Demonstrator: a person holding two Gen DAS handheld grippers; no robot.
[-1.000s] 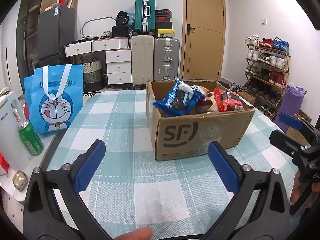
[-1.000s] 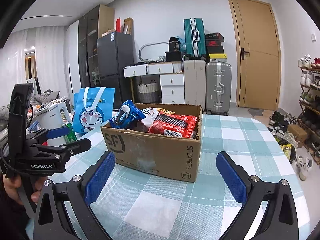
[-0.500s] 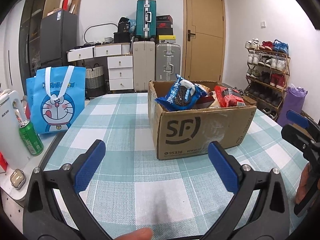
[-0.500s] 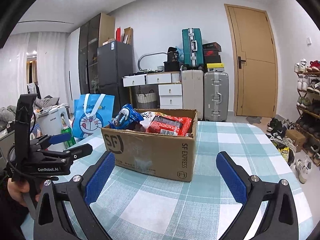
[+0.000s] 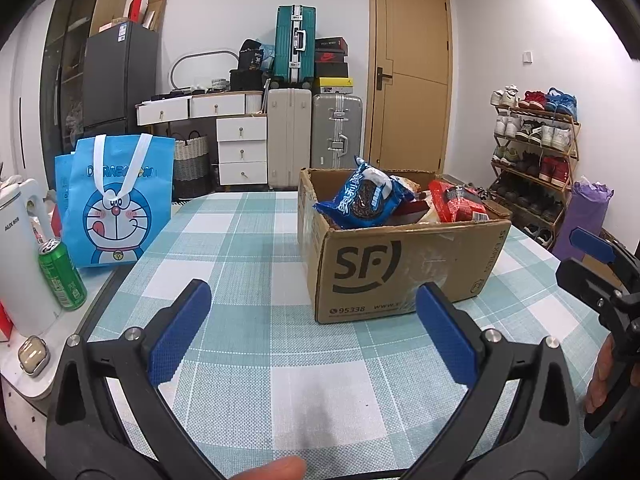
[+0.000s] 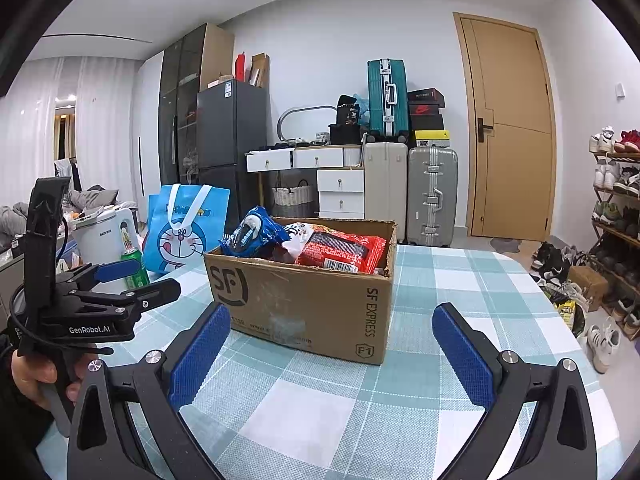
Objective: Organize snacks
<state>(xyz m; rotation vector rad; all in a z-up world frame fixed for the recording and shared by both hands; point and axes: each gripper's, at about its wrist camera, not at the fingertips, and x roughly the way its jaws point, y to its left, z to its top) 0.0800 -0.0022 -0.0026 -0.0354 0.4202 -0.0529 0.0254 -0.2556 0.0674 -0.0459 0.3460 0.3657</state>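
A cardboard box (image 5: 404, 264) printed with "SF" stands on a table covered by a teal and white checked cloth (image 5: 248, 236). The box is open at the top and filled with snack packets. A blue cookie packet (image 5: 362, 200) leans up over the box's left rim, and a red packet (image 5: 458, 200) lies toward its right side; between them other packets are partly hidden.

Both handheld grippers hover above the cloth on the near side of the box, touching nothing. The left gripper (image 5: 312, 332) has its blue-padded fingers spread wide apart and holds nothing. The right gripper (image 6: 330, 356) is likewise spread wide and empty, pointing at the box's near corner. Each gripper also appears at the edge of the other's view, gripped by a hand.

To the left of the table, well apart from the box, stand a blue cartoon-cat tote bag (image 5: 116, 204), a green drink can (image 5: 62, 280) and a white kettle (image 5: 20, 256). Suitcases, a wooden door and a shoe rack line the room behind.
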